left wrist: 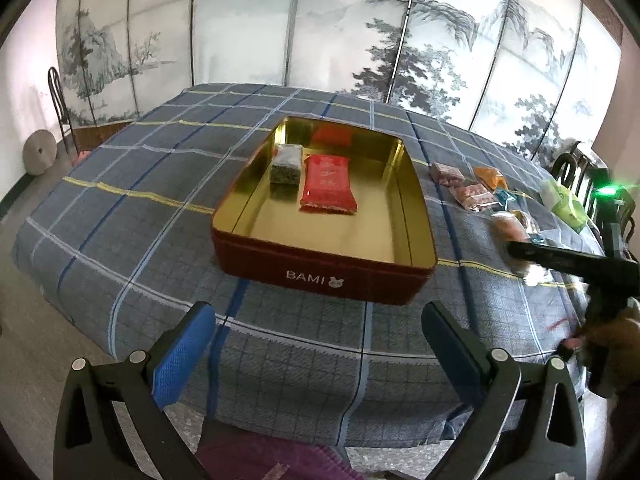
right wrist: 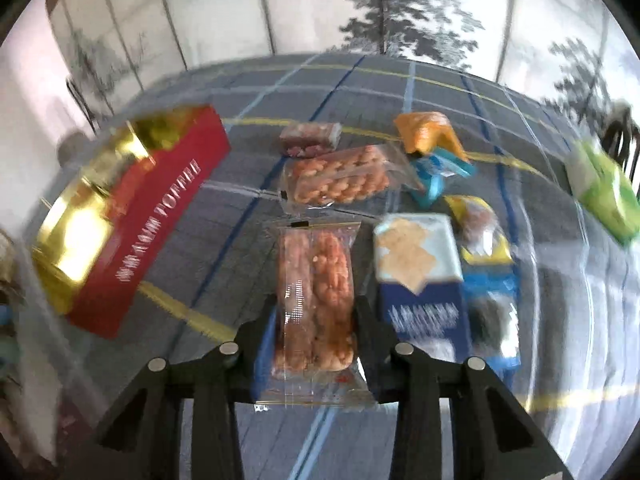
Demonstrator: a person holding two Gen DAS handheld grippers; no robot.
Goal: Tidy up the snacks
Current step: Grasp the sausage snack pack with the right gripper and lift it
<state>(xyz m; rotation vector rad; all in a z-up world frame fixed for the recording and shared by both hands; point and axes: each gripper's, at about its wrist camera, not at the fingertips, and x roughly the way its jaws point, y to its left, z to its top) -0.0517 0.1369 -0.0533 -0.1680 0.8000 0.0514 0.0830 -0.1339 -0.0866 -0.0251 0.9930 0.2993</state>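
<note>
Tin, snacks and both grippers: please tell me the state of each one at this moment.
Red tin: lid off, standing on the checked cloth.
Red packet: lying flat inside the tin.
Grey block: inside the tin, beside the red packet.
Clear peanut bar packet: between the right gripper's fingers, which press its sides.
Blue cracker packet: lying on the cloth, not gripped.
Left gripper: open, empty.
Right gripper: closed on the peanut bar packet.

Clear-wrapped peanut bar [right wrist: 314,300] lengthwise beside red tin [right wrist: 152,216].
</note>
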